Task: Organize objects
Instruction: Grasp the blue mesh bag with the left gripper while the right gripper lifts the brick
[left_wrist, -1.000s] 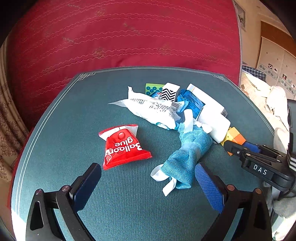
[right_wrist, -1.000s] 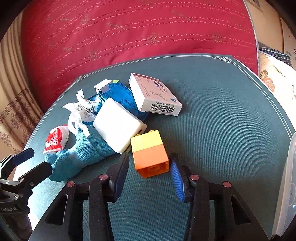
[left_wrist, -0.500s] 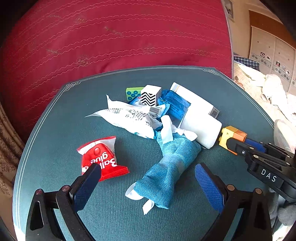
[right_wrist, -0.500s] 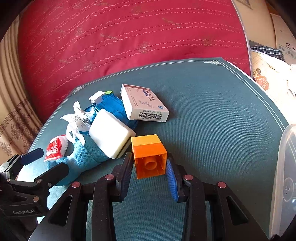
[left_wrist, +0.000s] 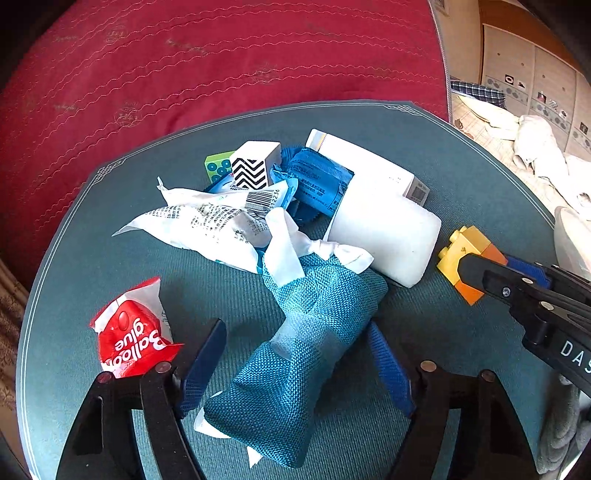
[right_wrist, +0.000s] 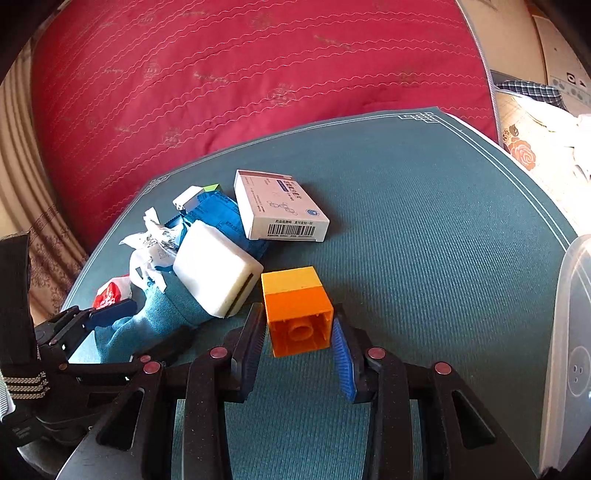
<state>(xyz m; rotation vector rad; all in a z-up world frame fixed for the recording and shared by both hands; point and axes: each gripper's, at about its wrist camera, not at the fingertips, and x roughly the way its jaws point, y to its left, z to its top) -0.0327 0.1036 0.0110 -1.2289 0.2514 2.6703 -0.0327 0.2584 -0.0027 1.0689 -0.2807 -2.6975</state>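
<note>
Closing in, the left tongs (left_wrist: 295, 363) now straddle the blue mesh pouch (left_wrist: 299, 354), jaws narrowing, not yet pinching. Its long axis runs straight away between them. The right tongs (right_wrist: 298, 334) stay clamped on the orange block (right_wrist: 297, 314).

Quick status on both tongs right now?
Left tongs: jaws just been closing around the teal mesh pouch, not gripping yet.
Right tongs: shut on the orange-yellow block.

Your clear plastic bin (right_wrist: 570, 332) at three o'clock runs off the picture's edge. The blue packet (left_wrist: 317, 181) at twelve o'clock lies half buried under the white block (left_wrist: 388, 236), and its small print is unreadable.
</note>
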